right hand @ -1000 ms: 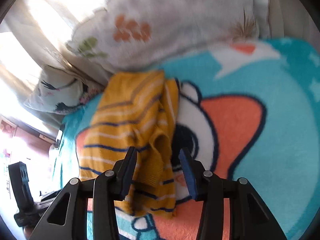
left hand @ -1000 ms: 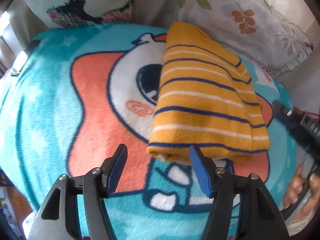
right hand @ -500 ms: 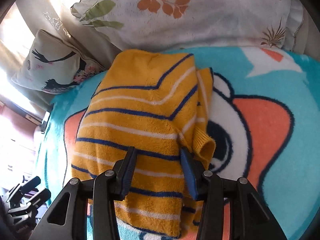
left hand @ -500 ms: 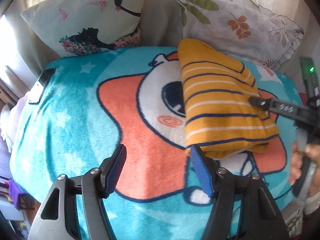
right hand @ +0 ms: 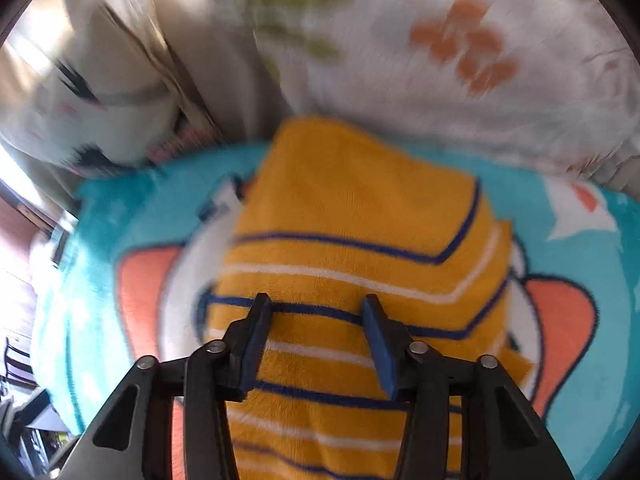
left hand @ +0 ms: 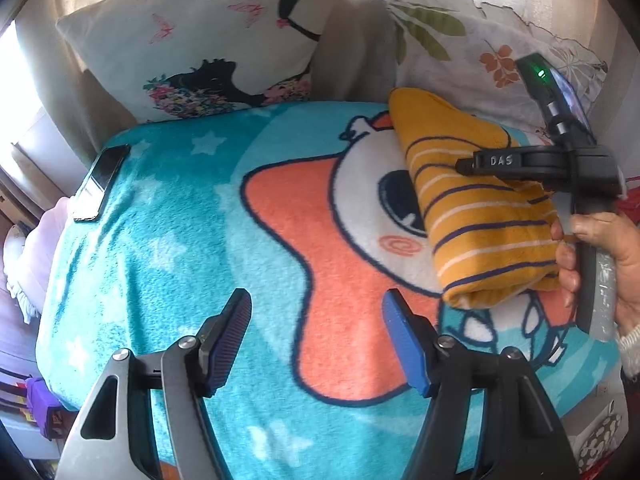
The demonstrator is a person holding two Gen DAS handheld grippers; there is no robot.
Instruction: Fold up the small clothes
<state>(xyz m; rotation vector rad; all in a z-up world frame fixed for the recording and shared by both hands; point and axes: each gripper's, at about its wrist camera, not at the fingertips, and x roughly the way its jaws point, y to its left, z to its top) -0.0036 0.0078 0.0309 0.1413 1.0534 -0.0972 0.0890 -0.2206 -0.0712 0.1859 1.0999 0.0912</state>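
Note:
A folded yellow sweater (left hand: 476, 208) with navy and white stripes lies on the right part of a teal cartoon blanket (left hand: 192, 240). In the right wrist view the sweater (right hand: 352, 240) fills the middle. My left gripper (left hand: 316, 320) is open and empty, above the blanket's orange star, well left of the sweater. My right gripper (right hand: 316, 312) is open, jaws apart, directly over the sweater. It also shows in the left wrist view (left hand: 464, 166), held by a hand over the sweater's right side.
Two pillows lean at the back: a butterfly one (left hand: 212, 36) and a leaf-print one (left hand: 472, 40). A dark phone (left hand: 102, 182) lies on the blanket's left edge. The bed drops off at the left and front.
My left gripper has pulled back and left, away from the sweater. My right gripper has swung from the sweater's right edge to over its middle; its view is blurred by motion.

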